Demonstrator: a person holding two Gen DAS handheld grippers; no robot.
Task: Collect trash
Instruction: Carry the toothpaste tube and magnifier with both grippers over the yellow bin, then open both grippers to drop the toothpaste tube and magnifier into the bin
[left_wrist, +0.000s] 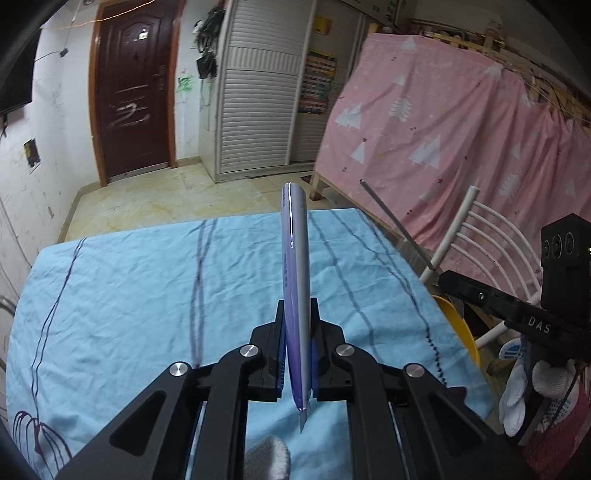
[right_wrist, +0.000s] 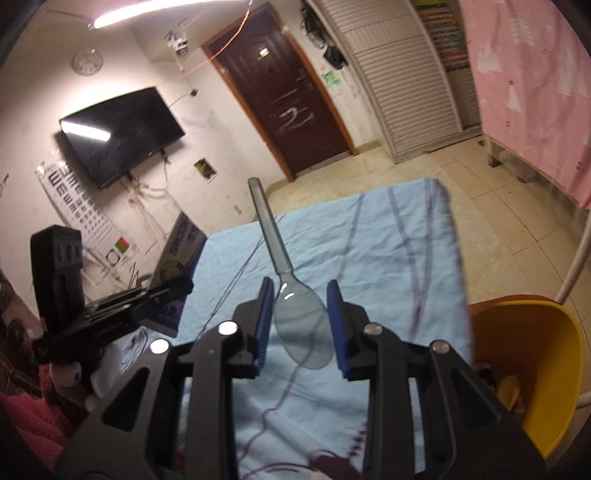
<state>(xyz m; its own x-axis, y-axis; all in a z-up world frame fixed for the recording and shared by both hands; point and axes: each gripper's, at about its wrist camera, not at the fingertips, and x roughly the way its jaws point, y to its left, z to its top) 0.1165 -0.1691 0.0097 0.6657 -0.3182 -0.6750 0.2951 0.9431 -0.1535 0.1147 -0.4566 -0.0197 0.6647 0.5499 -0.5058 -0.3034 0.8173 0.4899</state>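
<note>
My left gripper (left_wrist: 297, 314) is shut on a flat purple and silver packet (left_wrist: 294, 266), held edge-on and upright above the blue cloth (left_wrist: 147, 295). The packet also shows at the left of the right wrist view (right_wrist: 181, 254). My right gripper (right_wrist: 300, 295) is shut on the bowl of a clear plastic spoon (right_wrist: 301, 325), whose handle points up and away. In the left wrist view the spoon handle (left_wrist: 397, 225) sticks out from the right gripper (left_wrist: 448, 278). A yellow bin (right_wrist: 535, 365) stands just right of the cloth, with some trash inside.
A white chair (left_wrist: 480, 236) stands by the yellow bin (left_wrist: 458, 325). A pink curtain (left_wrist: 461, 129) hangs on the right. The tiled floor (left_wrist: 166, 199), a dark door (left_wrist: 131, 85) and a slatted cabinet (left_wrist: 258, 92) lie beyond. A TV (right_wrist: 118, 133) hangs on the wall.
</note>
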